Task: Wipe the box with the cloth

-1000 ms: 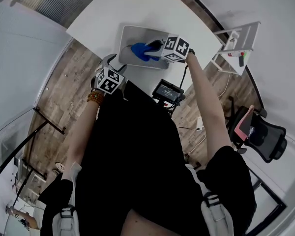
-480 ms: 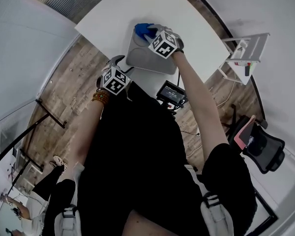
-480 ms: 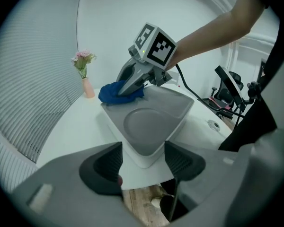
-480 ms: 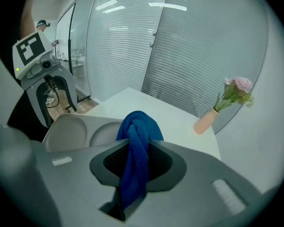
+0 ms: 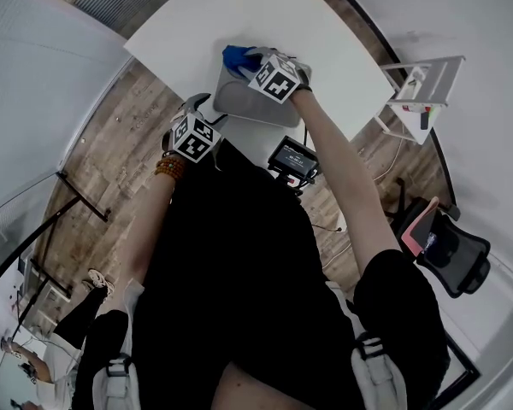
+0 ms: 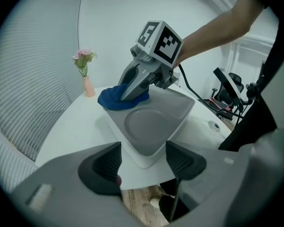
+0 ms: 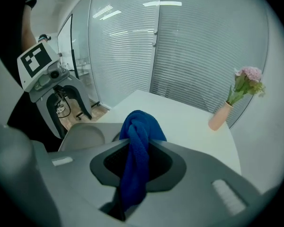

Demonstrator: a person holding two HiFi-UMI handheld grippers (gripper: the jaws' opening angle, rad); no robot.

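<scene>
Currently, my right arm [image 5: 342,169] is stretched forward over the white rectangular tabletop [image 5: 282,15], with the bare forearm straight and the wrist tipped downward. The right gripper [image 7: 137,162] is clamped on the blue microfibre cloth [image 7: 139,126]. A twisted fold of the cloth runs up between the jaws and bunches out beyond the tips. The bunch lies at the far left corner of the shallow grey plastic box [image 6: 156,126], which has a round recess and sits on the tabletop close to its near edge.

My left forearm [image 5: 145,229] is bent in at my side, with a beaded bracelet [image 5: 167,169] at the wrist. The left gripper [image 6: 143,160] hangs at the near edge of the tabletop, angled down toward the box's near corner. Its jaws have just been opening and stand spread wide. Nothing is pinched between them, and the box corner shows beyond the gap without touching the pads.

Limits of view:
- The marker cube covers the cloth's contact with the box in the head view, so I cannot tell whether the cloth presses the inner surface or only the rim.
- The cloth's lower end disappears inside the right gripper's body.
- The slim pink vase [image 6: 86,84] with flowers is cut off at the top edge of the head view.
- My black clothing [image 5: 231,280] blocks the lower half of that view.
</scene>
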